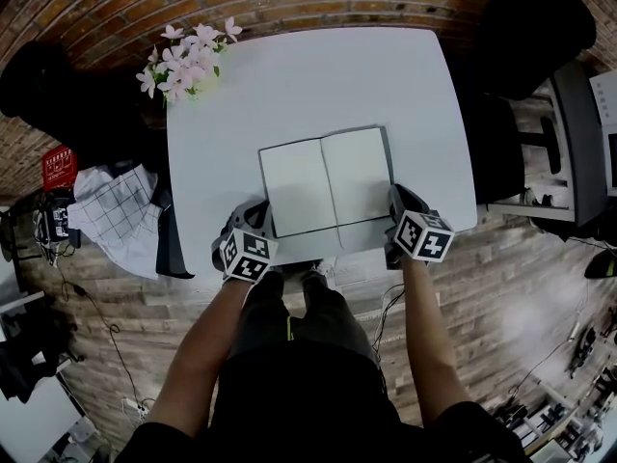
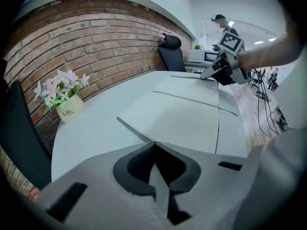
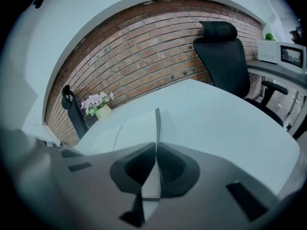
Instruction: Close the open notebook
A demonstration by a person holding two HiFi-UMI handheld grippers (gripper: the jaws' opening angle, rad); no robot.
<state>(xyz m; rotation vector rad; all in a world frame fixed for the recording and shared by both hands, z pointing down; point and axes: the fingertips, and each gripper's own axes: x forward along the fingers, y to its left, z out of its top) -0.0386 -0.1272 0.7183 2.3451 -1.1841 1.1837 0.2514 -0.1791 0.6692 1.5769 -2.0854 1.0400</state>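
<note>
The open notebook (image 1: 328,181) lies flat near the front edge of the white table (image 1: 318,75), with blank pages facing up. My left gripper (image 1: 262,218) is at its near left corner. In the left gripper view the jaws (image 2: 154,145) meet at the tips with the notebook (image 2: 182,114) corner pinched between them. My right gripper (image 1: 395,201) is at the near right corner, also seen across the book (image 2: 211,73). In the right gripper view its jaws (image 3: 156,145) are shut on the right cover's edge (image 3: 157,121), which runs thin and upright away from the tips.
A small pot of pink flowers (image 1: 188,61) stands at the table's far left corner (image 2: 62,92) (image 3: 98,102). A black office chair (image 3: 225,56) is at the far side by the brick wall. The person's legs are at the table's near edge.
</note>
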